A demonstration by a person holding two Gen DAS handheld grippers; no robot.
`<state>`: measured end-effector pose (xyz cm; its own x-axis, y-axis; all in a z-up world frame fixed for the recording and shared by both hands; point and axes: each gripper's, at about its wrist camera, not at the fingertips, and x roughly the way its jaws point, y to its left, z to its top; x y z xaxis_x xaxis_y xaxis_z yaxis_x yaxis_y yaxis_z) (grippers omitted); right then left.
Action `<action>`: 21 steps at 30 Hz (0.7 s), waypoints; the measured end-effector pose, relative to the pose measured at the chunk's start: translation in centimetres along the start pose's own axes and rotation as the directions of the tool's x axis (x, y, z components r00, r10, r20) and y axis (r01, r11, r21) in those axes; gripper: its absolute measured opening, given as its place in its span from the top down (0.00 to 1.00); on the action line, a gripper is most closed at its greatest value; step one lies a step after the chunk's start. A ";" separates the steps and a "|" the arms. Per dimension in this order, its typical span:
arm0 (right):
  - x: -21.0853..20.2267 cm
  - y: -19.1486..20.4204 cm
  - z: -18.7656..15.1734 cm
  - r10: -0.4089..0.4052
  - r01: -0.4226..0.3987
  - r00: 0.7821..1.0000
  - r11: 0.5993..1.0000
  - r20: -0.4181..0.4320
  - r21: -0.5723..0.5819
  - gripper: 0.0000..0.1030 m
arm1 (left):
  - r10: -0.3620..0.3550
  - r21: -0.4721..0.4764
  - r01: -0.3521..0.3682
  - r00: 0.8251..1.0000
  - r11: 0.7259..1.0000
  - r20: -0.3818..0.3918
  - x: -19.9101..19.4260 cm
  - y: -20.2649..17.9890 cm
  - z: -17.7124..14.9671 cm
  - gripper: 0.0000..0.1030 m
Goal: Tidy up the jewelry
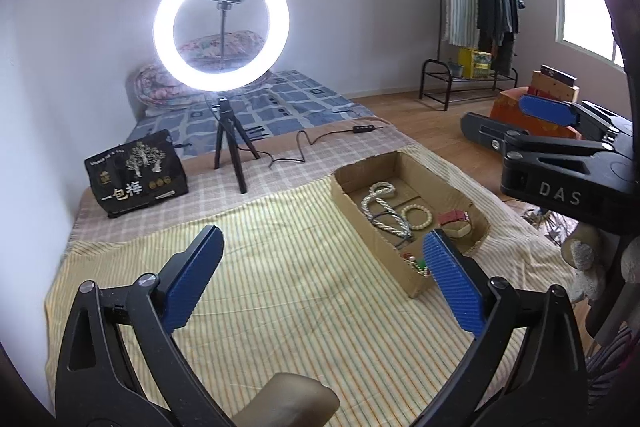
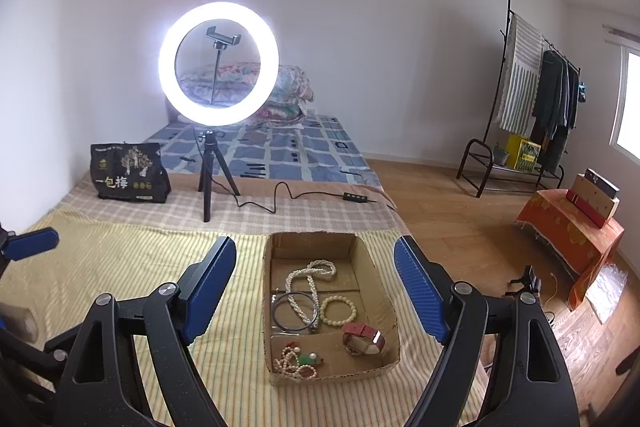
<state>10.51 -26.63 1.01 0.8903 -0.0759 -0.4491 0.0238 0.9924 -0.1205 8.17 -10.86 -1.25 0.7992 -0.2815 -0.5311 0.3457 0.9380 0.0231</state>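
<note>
Both tools hang above the bed (image 2: 132, 247) with nothing in them; the left hand-held gripper (image 1: 320, 283) has its jaws spread wide over the striped cloth, and the right hand-held gripper (image 2: 316, 291) is likewise spread, its jaws flanking the cardboard box (image 2: 276, 267), which lies toward the bed's right edge. All the jewelry sits inside that box; a pearl necklace (image 2: 308, 279), a dark bangle (image 2: 294, 309) touching it and a bead bracelet (image 2: 338, 311) share the far compartment; a red-strapped watch (image 2: 362, 341) and a tangle of small beaded pieces (image 2: 296, 359) fill the near one. Nothing lies loose on the cloth, so I judge the sorting either finished or not yet begun; which, I cannot tell. If a piece is to be moved, the next move calls for lowering the right tool straight into a compartment and closing on one item alone; the necklace overlapping the bangle may drag it along.
</note>
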 end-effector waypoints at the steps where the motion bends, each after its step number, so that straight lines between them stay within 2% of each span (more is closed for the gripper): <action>1: 0.0 0.1 -0.1 -0.001 0.001 1.000 1.000 0.001 -0.001 0.21 | 0.006 -0.002 -0.006 1.000 1.000 0.003 -0.1 0.1 0.0 0.00; 8: 0.2 0.1 -0.3 -0.005 0.005 1.000 1.000 -0.006 -0.007 0.21 | 0.041 -0.008 -0.041 0.999 0.999 0.013 0.0 0.7 0.1 0.00; 21: 0.1 -0.2 -0.4 -0.010 0.010 1.000 1.000 -0.008 -0.008 0.21 | 0.043 -0.002 -0.043 0.999 0.999 0.012 0.0 0.7 0.1 0.00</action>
<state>10.47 -26.88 0.64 0.8865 -0.0865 -0.4546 0.0288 0.9908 -0.1324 8.50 -10.24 -1.16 0.8193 -0.2433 -0.5191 0.3102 0.9496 0.0445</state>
